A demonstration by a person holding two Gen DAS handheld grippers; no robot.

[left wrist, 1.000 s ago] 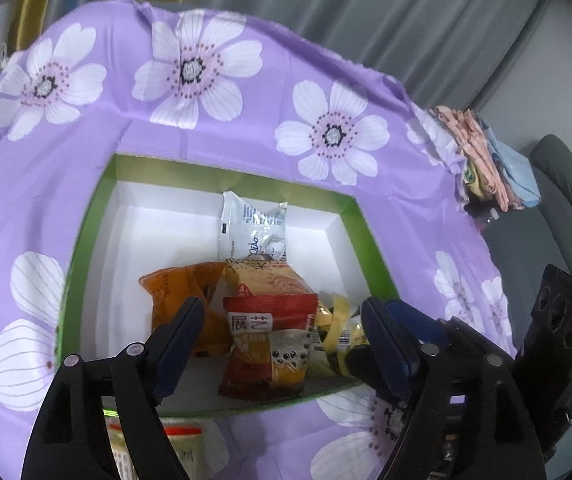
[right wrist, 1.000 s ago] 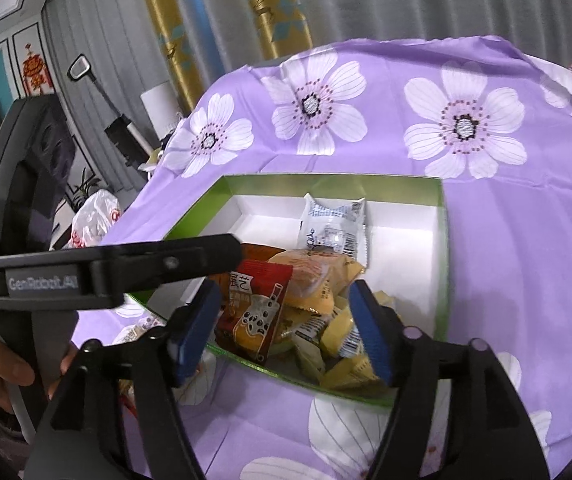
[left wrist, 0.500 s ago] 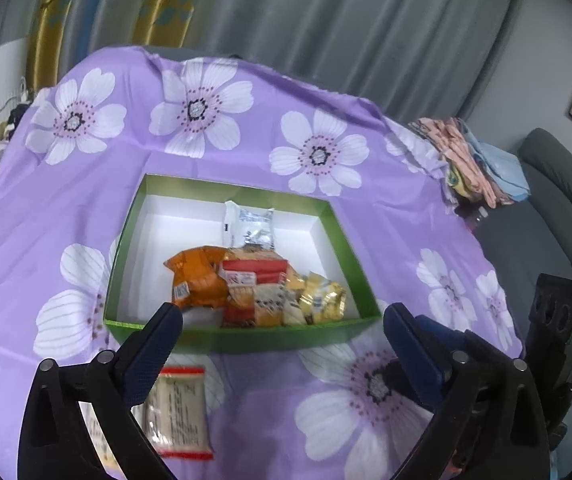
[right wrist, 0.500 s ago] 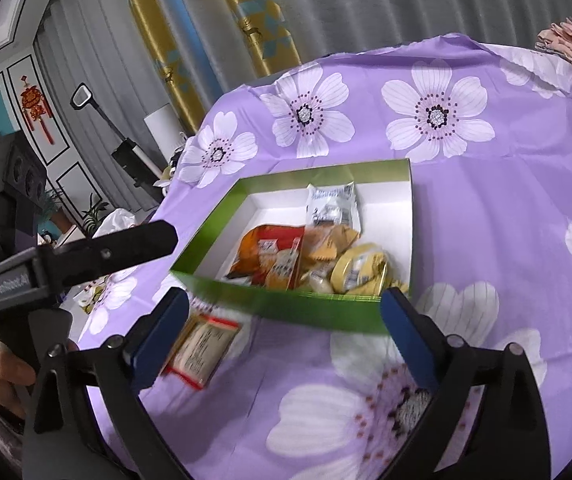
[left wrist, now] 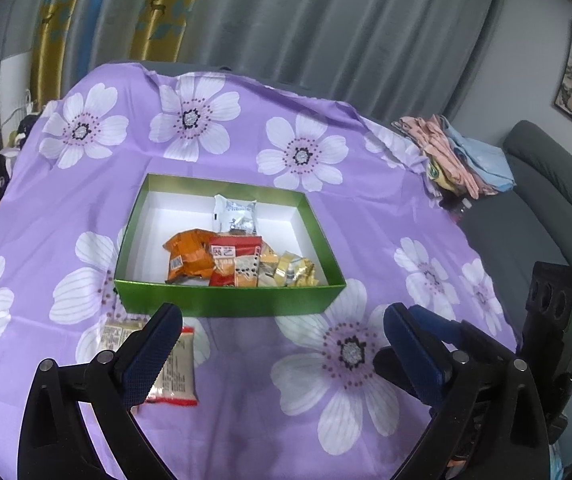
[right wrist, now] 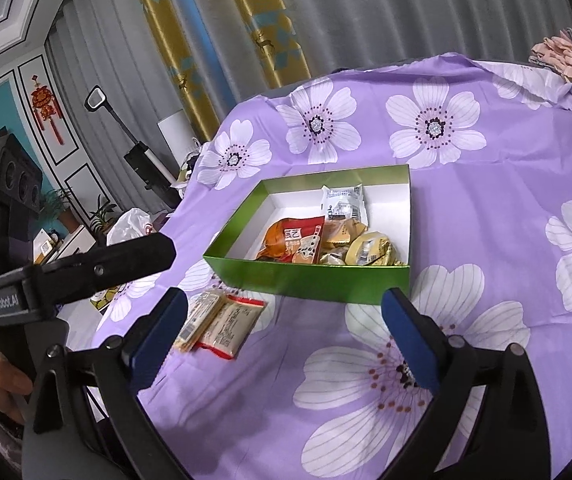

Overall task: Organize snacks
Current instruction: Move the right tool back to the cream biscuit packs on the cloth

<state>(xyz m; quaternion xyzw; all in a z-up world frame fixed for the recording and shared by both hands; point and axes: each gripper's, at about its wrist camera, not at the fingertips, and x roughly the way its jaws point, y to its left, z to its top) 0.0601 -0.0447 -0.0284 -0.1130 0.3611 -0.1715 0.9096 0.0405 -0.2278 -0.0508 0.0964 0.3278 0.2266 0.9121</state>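
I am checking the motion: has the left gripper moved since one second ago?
Yes. The left gripper has pulled back from the green box; its open fingertips now sit before the near wall.

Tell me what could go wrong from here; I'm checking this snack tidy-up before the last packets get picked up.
1. The two flat packets outside the green box overlap, so a grab may take both or slide them on the loose purple cloth.
2. Snacks are heaped at the box's near wall; another dropped there may spill over.
3. Left gripper and right gripper are close together and could collide.
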